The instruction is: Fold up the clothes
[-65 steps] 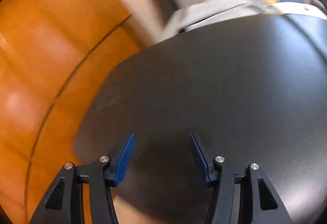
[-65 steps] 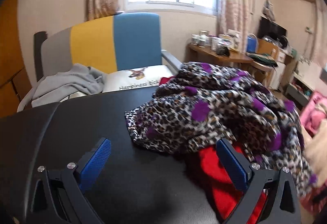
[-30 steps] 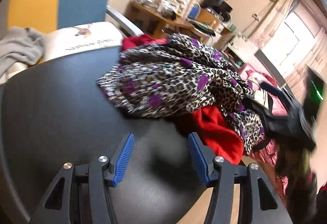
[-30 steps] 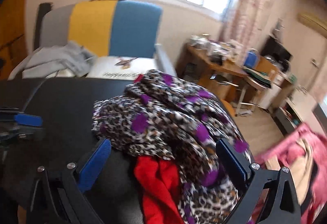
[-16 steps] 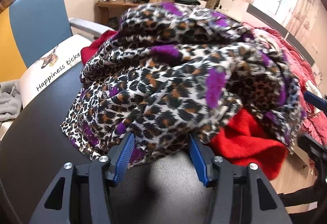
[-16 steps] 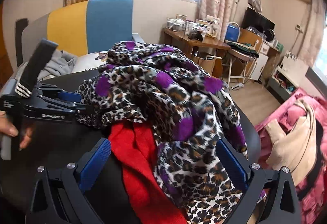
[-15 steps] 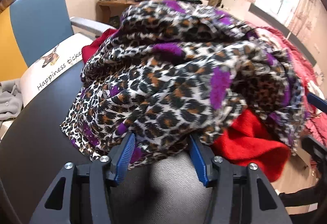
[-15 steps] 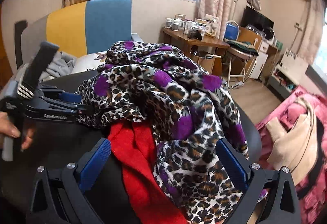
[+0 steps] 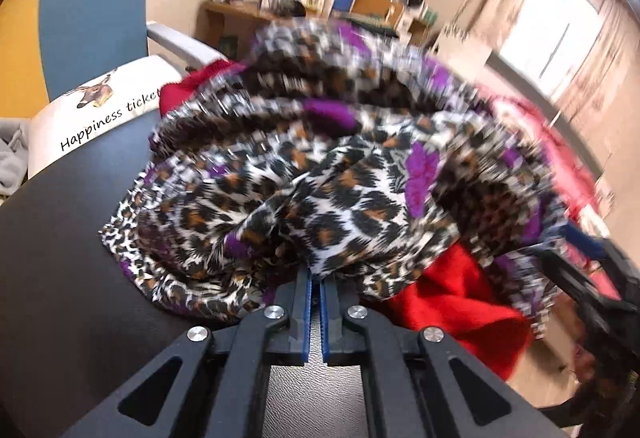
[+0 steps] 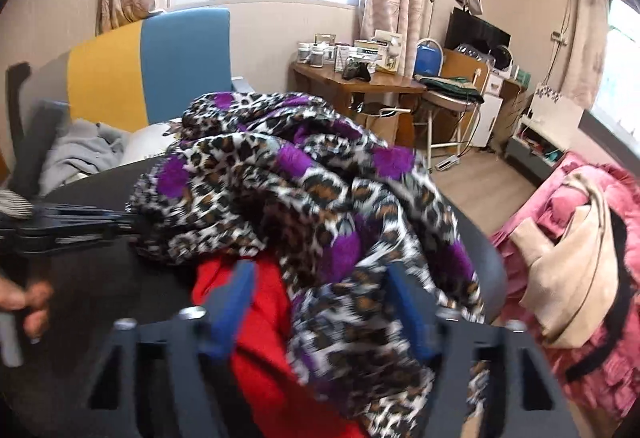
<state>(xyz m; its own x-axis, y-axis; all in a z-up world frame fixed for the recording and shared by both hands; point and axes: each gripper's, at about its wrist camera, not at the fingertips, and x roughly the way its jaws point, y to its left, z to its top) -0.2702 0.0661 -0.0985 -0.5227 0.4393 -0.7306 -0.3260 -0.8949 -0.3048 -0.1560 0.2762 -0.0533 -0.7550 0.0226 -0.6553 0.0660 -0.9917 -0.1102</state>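
Observation:
A crumpled leopard-print garment with purple spots [image 9: 340, 174] lies heaped on a round black table [image 9: 60, 278], on top of a red garment [image 9: 452, 294]. My left gripper [image 9: 315, 280] is shut on a fold at the near edge of the leopard garment. In the right wrist view the leopard garment [image 10: 320, 198] and red garment [image 10: 256, 318] fill the middle. My right gripper [image 10: 320, 314] is blurred; its blue fingers [image 10: 234, 302] stand apart around a hanging part of the leopard cloth. The left gripper also shows in the right wrist view [image 10: 132, 224].
A blue and yellow chair [image 10: 152, 66] with grey clothes [image 10: 80, 154] and a white cushion [image 9: 92, 114] stands behind the table. A wooden desk [image 10: 360, 82] with clutter is at the back. Pink bedding with a beige bag [image 10: 580, 258] lies to the right.
My left gripper has closed on the edge of the leopard garment. My right gripper's fingers have come closer together around the cloth and are blurred from motion.

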